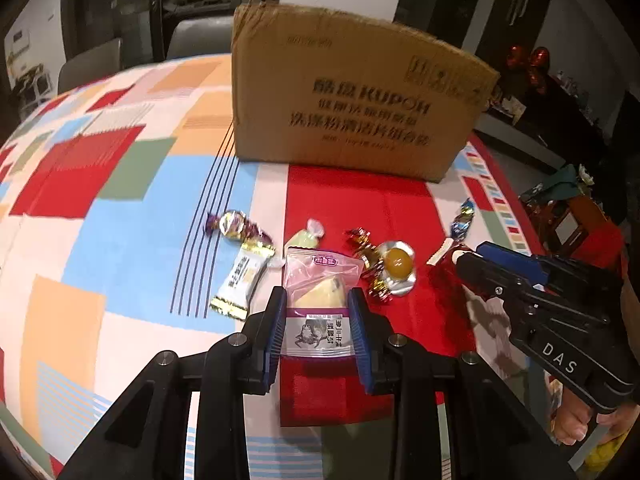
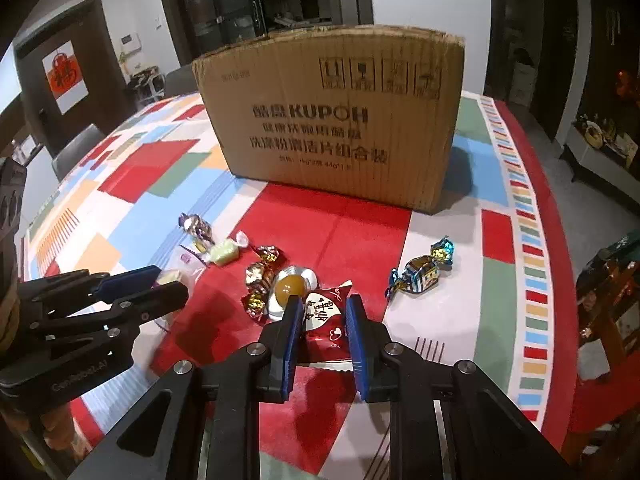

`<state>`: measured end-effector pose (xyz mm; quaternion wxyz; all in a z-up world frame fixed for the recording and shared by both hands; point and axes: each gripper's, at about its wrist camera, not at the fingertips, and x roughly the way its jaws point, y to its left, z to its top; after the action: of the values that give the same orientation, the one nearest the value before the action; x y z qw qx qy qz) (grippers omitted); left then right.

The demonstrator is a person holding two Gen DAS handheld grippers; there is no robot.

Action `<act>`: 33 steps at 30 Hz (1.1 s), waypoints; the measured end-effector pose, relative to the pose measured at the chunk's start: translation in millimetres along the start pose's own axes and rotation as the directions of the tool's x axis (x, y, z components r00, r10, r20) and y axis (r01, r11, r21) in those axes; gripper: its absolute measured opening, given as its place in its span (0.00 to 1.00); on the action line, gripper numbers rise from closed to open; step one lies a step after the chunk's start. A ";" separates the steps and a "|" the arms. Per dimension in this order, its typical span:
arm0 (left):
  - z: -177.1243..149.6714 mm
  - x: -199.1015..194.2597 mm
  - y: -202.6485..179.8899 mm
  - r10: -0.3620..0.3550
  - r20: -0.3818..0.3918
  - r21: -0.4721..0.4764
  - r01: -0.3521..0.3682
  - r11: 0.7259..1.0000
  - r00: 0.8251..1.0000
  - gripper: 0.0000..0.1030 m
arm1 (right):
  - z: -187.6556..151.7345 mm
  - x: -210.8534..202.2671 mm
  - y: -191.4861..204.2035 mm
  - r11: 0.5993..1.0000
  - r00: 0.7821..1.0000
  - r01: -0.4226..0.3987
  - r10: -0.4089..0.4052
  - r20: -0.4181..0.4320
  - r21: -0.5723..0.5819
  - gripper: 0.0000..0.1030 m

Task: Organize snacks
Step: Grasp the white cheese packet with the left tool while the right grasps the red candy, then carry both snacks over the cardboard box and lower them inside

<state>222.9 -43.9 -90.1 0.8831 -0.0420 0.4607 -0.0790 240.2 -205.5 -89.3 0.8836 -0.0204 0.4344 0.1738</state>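
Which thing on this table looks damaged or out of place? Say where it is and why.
The cardboard box at the back of the table: its top edge is ragged and torn, not a clean flap. Snacks lie scattered loose in front of it, and one blue candy sits apart to the right of the rest.

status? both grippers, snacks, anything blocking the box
Left gripper straddles the pink pastry packet; right gripper straddles the red snack packet. Grip unclear on both. Loose candies ahead; cardboard box unobstructed.
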 end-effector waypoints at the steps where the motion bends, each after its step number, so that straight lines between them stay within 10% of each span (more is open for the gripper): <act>1: 1.2 -4.5 -1.1 -0.007 0.012 0.005 0.007 1.000 1.000 0.30 | 0.4 -2.9 0.4 1.000 1.000 -0.002 0.002 0.006 0.002 0.23; 16: 35.8 -61.5 -11.9 -0.060 0.176 0.088 0.045 0.995 0.983 0.30 | 28.1 -56.8 7.2 0.999 0.985 -0.014 0.007 0.172 0.041 0.23; 33: 97.6 -119.8 -22.6 -0.086 0.360 0.173 0.024 0.985 0.929 0.30 | 87.4 -116.3 2.6 0.997 0.920 -0.008 -0.023 0.390 0.079 0.23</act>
<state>233.1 -44.7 65.7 0.9513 0.0045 0.2783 -0.1324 240.5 -220.3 55.4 0.9532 0.0481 0.2559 0.1537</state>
